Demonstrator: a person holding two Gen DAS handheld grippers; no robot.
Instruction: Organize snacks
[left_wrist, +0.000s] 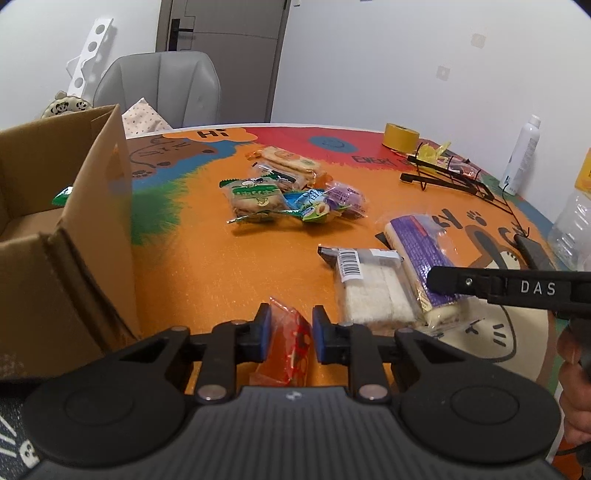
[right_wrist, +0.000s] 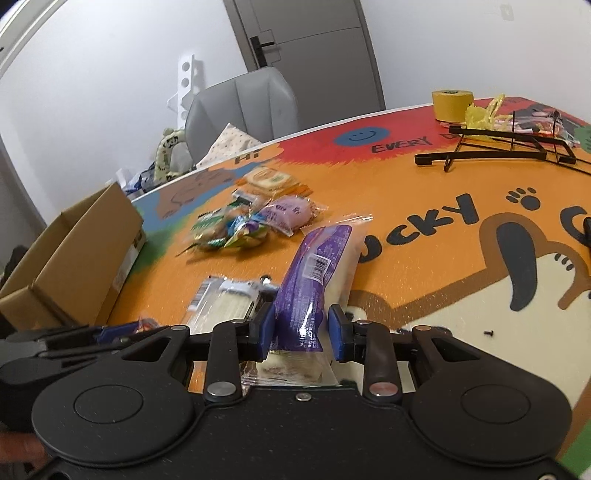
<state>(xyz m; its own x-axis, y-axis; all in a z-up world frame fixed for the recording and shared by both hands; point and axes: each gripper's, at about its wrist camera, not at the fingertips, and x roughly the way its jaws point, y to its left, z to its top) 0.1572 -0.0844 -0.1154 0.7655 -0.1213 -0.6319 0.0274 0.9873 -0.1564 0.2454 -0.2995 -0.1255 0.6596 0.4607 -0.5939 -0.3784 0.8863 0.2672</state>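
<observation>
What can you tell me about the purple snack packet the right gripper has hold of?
The purple snack packet is a long clear plastic wrapper with a purple printed band, a barcode label and pale, cream-coloured food inside. It lies lengthwise on the orange tablecloth, pointing away from the right hand-held gripper, whose blue pads clamp its near end. Beside it, to the left, lies a clear pack of white wafers, touching or nearly so.
</observation>
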